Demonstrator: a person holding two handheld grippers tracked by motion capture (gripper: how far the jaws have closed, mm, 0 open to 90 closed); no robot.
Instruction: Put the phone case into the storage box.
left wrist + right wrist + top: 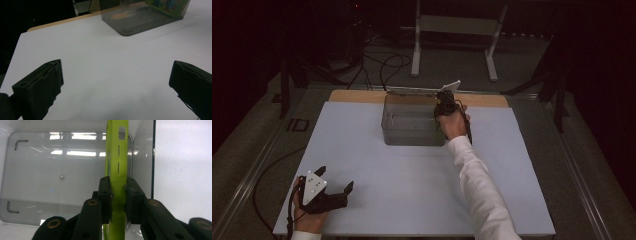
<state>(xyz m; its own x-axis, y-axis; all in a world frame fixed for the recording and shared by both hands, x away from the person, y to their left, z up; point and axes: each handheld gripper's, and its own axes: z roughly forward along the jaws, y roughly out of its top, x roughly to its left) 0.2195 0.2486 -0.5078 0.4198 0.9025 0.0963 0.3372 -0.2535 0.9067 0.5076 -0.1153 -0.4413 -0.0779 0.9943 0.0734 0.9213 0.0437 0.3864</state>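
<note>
White surface (412,190) dim; right tool (117,195) clamped on lime-green flat plastic piece (117,157), to be lowered upright into clear smoky plastic bin (412,125); left tool (115,82) wide open, empty

From the high view I get a dim picture: the white table top (412,190) is the one lit area, while the floor and the upper corners sink into near black. My left gripper view is soft, with both black jaws blurred at the bottom edge. My right gripper view is bright; ceiling lights glare as white bars on the clear bin (50,152) in the upper left.
</note>
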